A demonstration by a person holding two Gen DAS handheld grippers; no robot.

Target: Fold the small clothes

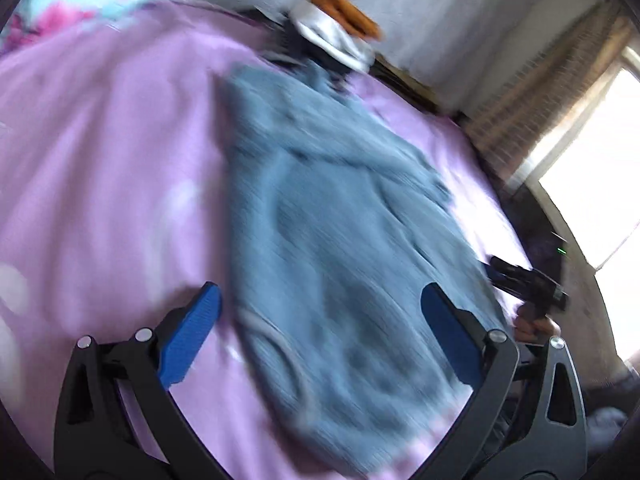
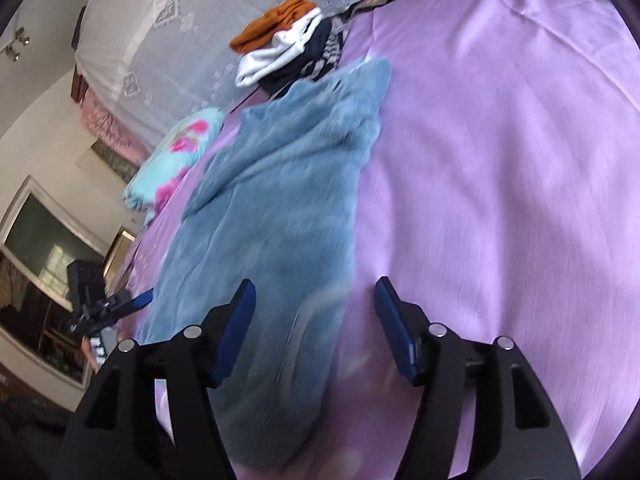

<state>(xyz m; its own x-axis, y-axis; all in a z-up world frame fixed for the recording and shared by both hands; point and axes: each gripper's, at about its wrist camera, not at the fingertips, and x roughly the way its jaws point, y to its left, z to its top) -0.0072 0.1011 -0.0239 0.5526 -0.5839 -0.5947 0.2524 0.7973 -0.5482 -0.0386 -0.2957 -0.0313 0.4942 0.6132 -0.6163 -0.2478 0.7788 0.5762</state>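
Left wrist view: the left gripper [image 1: 320,320] hovers low over the blue-grey garment [image 1: 332,216], jaws spread wide and holding nothing; the garment lies spread on the lilac bedsheet [image 1: 112,152], a stack of folded clothes [image 1: 340,28] beyond it.

Right wrist view: the right gripper [image 2: 316,320] tilts above the garment's right edge, jaws spread, empty; a floral pillow [image 2: 176,156] lies left

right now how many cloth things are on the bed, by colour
blue top spread flat: 1
orange piece on the pile: 1
white piece on the pile: 1
dark navy piece on the pile: 1
striped piece on the pile: 1
floral pillow: 1
total: 6
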